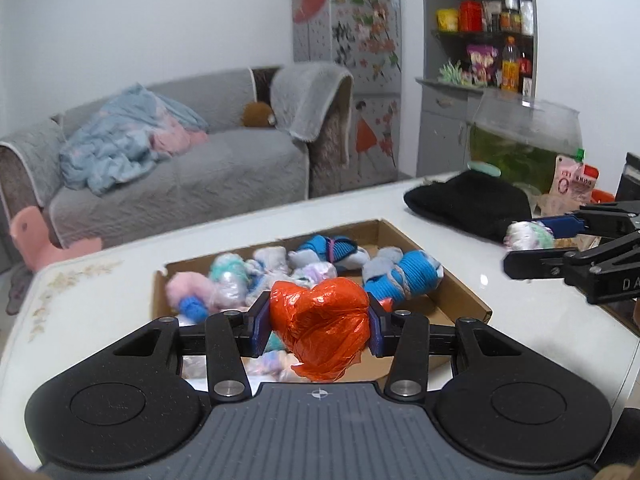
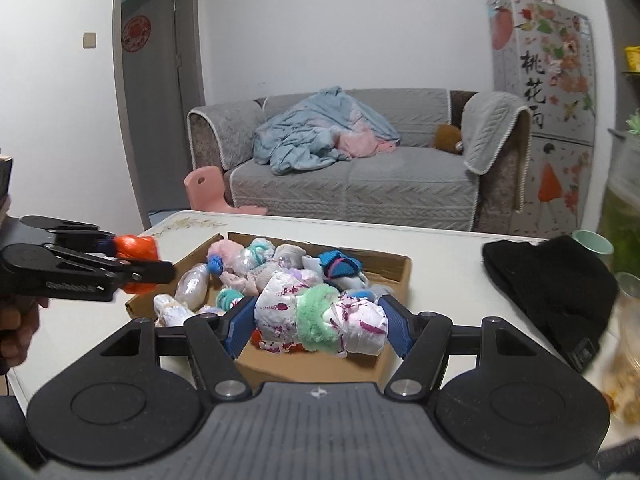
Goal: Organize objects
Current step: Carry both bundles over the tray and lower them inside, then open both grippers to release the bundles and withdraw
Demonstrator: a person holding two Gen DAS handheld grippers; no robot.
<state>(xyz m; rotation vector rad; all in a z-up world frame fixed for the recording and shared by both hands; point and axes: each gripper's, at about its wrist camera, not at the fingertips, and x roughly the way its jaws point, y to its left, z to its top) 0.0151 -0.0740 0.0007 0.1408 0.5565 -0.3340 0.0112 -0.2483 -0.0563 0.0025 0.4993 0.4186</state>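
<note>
Above the cardboard box (image 1: 460,280), the left gripper (image 1: 319,326) pinches an orange bag bundle (image 1: 320,328), lifted clear for sorting. Over the box's near edge, the right gripper (image 2: 320,322) clamps a white-and-green bundle (image 2: 320,320), likewise carried out.

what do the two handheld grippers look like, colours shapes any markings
Both match: the left gripper and right gripper have matte black scissor-like linkage arms with silver pivot bolts, blue ribbed pads, two round black discs flanking a ribbed grey body, and a small crosshair mark. Raised lettering runs along the black side arm. No cables or sleeves are clearly visible.
</note>
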